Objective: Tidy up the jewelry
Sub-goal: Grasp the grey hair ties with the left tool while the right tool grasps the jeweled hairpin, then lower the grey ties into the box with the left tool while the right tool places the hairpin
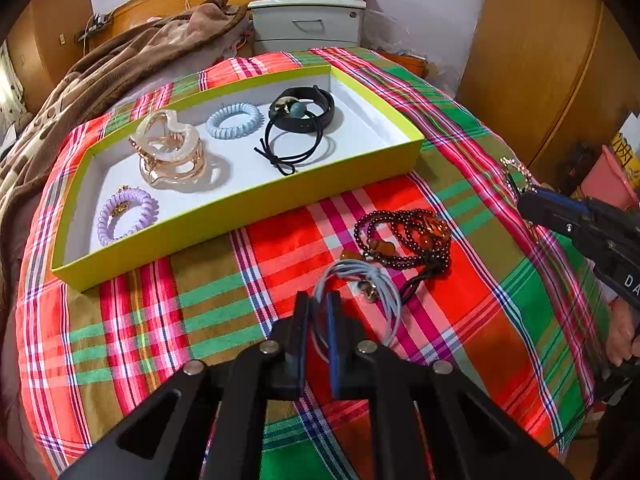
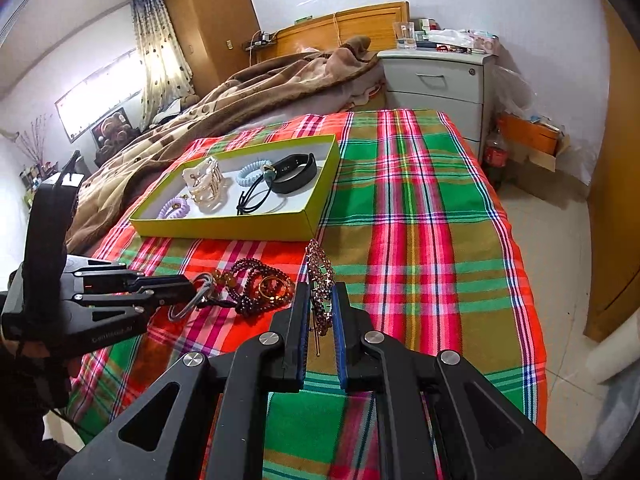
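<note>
Far left in the shallow yellow-green cardboard tray (image 1: 256, 200) with white floor: lilac spiral coil hair tie (image 1: 127, 216); next, translucent beige-and-gold claw hair clip (image 1: 172, 152); then pale blue spiral coil hair tie (image 1: 235, 120); then thin black elastic loop with a knotted bow (image 1: 294, 146), overlapping a black wristband (image 1: 316, 114) with a teal bead. Resting on the plaid red, green and olive bedcover (image 1: 500, 304), tray well back from the near edge. In front of the tray: left tool (image 1: 319, 300) clenched on a bundle of thin grey elastic hair ties with a small metal charm (image 1: 360, 284), bundle touching the bedcover; just beside it on the right, dark red beaded necklace coiled with amber pieces (image 1: 404, 236), lying loose. Further right: right tool (image 2: 322, 290) grasping a sparkly rhinestone hair comb (image 2: 320, 276), held upright above the bedcover.
</note>
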`<state>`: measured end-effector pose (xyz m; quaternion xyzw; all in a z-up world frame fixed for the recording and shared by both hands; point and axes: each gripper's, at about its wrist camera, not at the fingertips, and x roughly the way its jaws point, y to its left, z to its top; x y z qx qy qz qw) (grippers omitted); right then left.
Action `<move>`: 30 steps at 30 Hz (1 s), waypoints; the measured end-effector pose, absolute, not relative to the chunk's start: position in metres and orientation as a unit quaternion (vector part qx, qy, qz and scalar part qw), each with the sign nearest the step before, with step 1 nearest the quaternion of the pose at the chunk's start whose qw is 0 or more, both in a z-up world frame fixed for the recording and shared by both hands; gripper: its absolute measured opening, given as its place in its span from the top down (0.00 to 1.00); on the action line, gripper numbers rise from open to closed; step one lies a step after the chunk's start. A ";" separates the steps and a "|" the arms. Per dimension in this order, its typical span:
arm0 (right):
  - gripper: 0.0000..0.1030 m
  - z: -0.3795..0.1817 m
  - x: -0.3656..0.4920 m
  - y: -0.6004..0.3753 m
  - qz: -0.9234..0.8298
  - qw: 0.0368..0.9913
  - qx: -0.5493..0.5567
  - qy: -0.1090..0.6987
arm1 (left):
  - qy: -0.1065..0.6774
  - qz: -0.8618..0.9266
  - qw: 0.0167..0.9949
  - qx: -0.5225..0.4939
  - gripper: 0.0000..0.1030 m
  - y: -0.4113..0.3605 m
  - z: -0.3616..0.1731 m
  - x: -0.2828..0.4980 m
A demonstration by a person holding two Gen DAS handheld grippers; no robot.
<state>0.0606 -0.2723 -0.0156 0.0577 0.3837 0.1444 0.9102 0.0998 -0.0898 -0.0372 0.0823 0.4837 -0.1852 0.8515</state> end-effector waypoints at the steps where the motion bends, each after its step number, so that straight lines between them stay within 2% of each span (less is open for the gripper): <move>1: 0.89 -0.016 0.060 -0.274 0.145 0.910 0.060 0.384 | 0.484 -0.185 0.852 0.075 0.95 -0.088 -0.037 0.100; 30: 0.89 0.004 0.055 -0.254 0.126 0.919 0.054 0.369 | 0.431 -0.192 0.881 0.015 0.97 -0.048 -0.003 0.091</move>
